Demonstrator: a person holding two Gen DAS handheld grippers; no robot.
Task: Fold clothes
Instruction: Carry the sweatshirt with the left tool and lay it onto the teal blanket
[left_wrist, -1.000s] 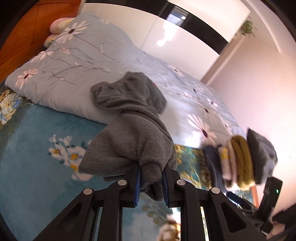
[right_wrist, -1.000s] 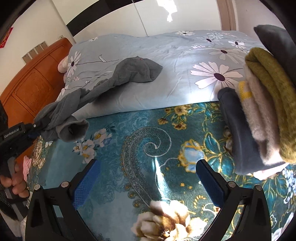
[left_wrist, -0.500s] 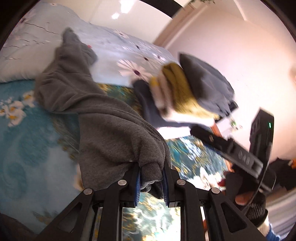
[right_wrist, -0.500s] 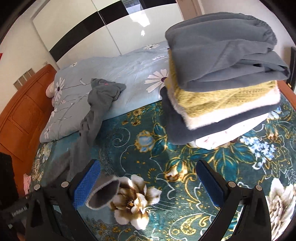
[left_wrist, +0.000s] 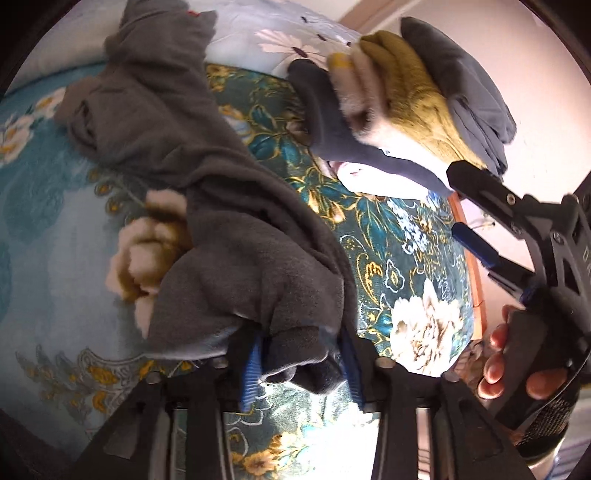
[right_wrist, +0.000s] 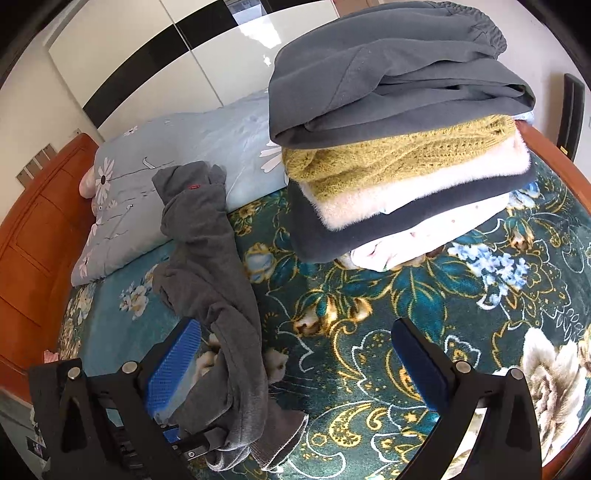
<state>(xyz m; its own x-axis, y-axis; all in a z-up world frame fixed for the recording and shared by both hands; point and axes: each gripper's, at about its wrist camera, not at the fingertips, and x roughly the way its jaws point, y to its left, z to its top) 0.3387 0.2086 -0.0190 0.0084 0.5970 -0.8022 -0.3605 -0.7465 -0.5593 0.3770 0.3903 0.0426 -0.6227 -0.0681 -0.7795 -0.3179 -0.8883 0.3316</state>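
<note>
A dark grey sweatshirt (left_wrist: 207, 192) lies stretched across the teal floral bedspread (left_wrist: 55, 229), from the pale blue duvet down to me. My left gripper (left_wrist: 301, 360) has its jaws part open around the garment's near cuff. In the right wrist view the same sweatshirt (right_wrist: 210, 258) runs down to the lower left, where the left gripper (right_wrist: 192, 443) shows under it. My right gripper (right_wrist: 295, 354) is open and empty above the bedspread, its left pad beside the garment. It also shows in the left wrist view (left_wrist: 480, 225).
A stack of folded clothes (right_wrist: 399, 147), grey on top, then mustard knit, cream, navy and white, stands on the bedspread at the right. A pale blue daisy duvet (right_wrist: 155, 177) lies behind. An orange wooden headboard (right_wrist: 33, 229) runs along the left.
The left gripper pulled the sweatshirt off the duvet onto the bedspread and its jaws have widened on the cuff. The right gripper moved closer to the garment and the stack.
</note>
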